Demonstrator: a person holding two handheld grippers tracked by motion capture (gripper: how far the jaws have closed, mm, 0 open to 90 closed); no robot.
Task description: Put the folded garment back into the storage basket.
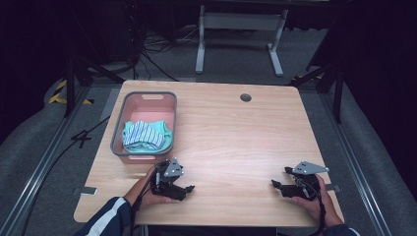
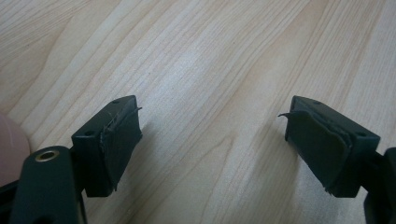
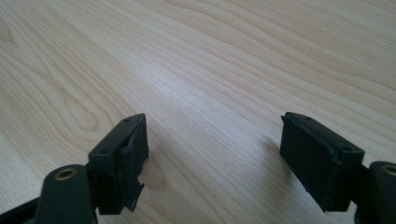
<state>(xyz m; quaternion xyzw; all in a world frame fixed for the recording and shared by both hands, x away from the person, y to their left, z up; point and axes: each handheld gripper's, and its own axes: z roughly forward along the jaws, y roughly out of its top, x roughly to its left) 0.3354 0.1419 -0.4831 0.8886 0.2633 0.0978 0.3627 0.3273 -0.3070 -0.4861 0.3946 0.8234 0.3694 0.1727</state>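
Presently both hand-held grippers, left (image 1: 183, 187) and right (image 1: 277, 185), are resting spread and empty on the tabletop (image 1: 231, 132); the folded striped cloth (image 1: 145, 133) is lying in the basket (image 1: 119, 129), so approach from above.

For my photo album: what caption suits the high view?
Folded striped cloth in pink basket; open left gripper and right gripper rest on wooden table.

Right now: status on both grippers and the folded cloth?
Left gripper open, empty, low over table. Right gripper open, empty. Striped cloth folded in pink basket. Nothing in the way.
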